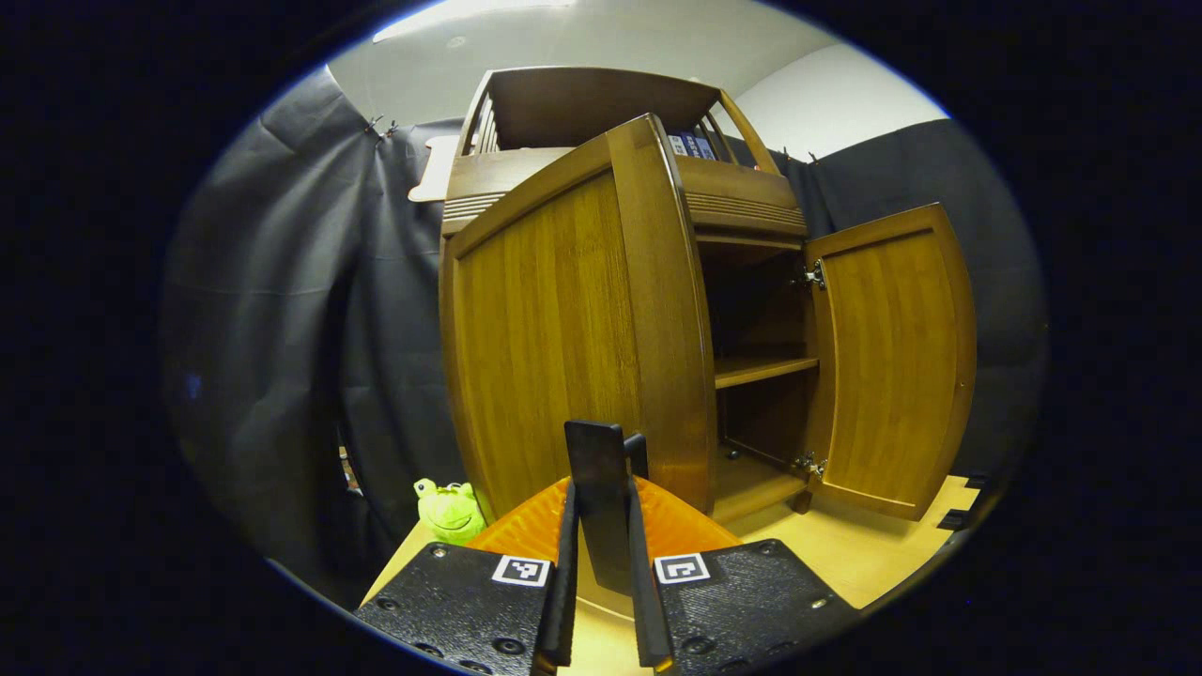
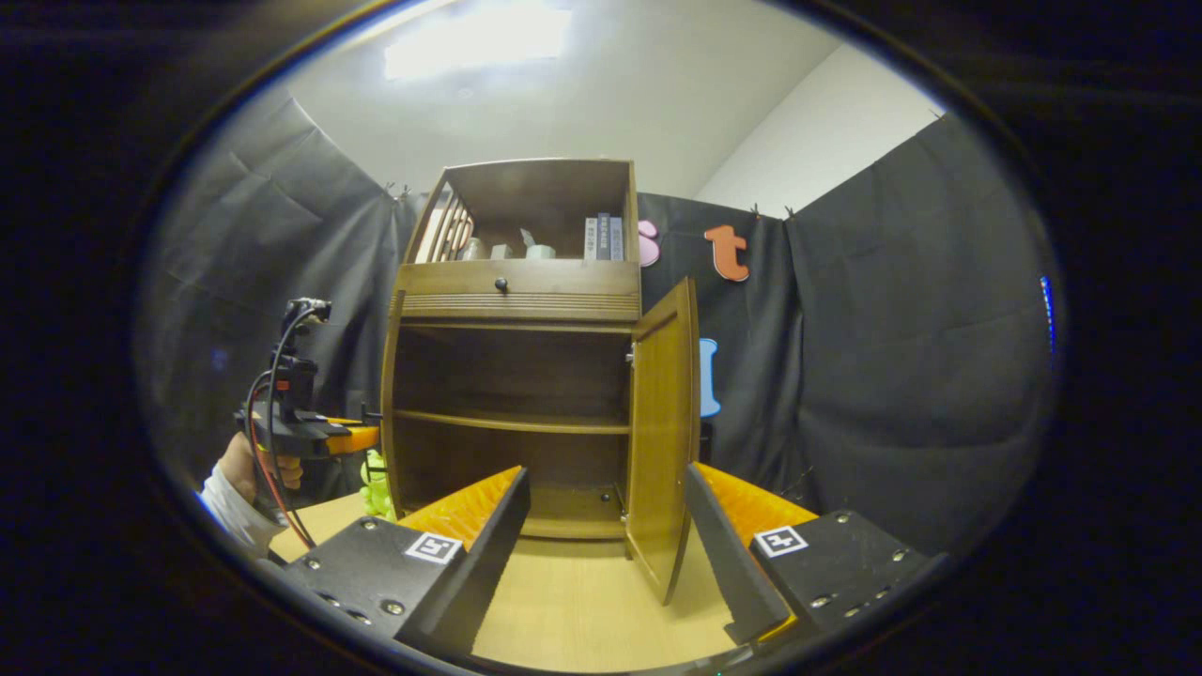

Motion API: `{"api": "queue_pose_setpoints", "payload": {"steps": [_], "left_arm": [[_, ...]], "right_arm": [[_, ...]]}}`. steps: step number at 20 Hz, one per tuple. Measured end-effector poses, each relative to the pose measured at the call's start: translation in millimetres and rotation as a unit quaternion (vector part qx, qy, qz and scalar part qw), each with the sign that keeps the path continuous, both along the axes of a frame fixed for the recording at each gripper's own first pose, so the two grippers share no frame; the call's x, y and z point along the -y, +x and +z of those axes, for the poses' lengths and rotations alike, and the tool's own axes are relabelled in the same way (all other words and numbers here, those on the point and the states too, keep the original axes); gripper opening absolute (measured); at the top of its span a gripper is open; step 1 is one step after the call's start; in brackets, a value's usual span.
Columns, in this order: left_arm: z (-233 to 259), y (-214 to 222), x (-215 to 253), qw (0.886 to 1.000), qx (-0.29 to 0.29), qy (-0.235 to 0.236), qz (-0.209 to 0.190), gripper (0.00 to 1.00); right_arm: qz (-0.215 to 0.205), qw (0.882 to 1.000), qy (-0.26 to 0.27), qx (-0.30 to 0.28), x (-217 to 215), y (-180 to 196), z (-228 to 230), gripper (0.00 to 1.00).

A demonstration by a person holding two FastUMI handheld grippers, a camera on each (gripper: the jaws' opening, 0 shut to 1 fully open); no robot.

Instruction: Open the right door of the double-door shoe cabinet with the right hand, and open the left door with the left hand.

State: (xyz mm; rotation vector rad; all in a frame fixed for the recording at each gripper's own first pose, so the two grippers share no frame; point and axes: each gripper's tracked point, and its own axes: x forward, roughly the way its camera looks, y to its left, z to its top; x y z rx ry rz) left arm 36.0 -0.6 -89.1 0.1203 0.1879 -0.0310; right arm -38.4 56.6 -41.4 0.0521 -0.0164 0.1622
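The wooden shoe cabinet (image 2: 515,282) stands on a light table with both doors swung out. In the left gripper view the left door (image 1: 545,338) fills the middle. My left gripper (image 1: 610,441) is shut at that door's outer face near its free edge, and the knob it pinches is hidden by the fingers. The right gripper view shows that left gripper (image 2: 366,437) at the cabinet's left side, held by a hand (image 2: 246,469). The right door (image 2: 662,422) stands open, edge toward me. My right gripper (image 2: 606,474) is open, its fingers apart from the door.
A green frog toy (image 1: 451,507) sits on the table (image 2: 563,601) by the cabinet's left foot. Books (image 2: 601,238) and small items stand in the top shelf above a drawer with a dark knob (image 2: 500,284). Black cloth hangs all around.
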Motion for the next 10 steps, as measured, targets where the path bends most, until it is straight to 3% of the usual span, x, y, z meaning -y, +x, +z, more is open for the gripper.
{"api": "queue_pose_setpoints", "payload": {"steps": [5,7,10], "left_arm": [[5,-16,-20,1.000,0.006,-0.004,0.017,0.27],[4,-22,-29,1.000,0.004,-0.003,0.026,0.27],[7,-28,-51,0.999,0.005,-0.004,0.051,0.24]], "right_arm": [[0.005,1.000,0.003,-0.003,-1,0,-1,0.98],[0.004,1.000,0.009,-0.003,-2,0,1,0.93],[0.006,1.000,0.006,-0.005,-3,-2,-1,1.00]]}}
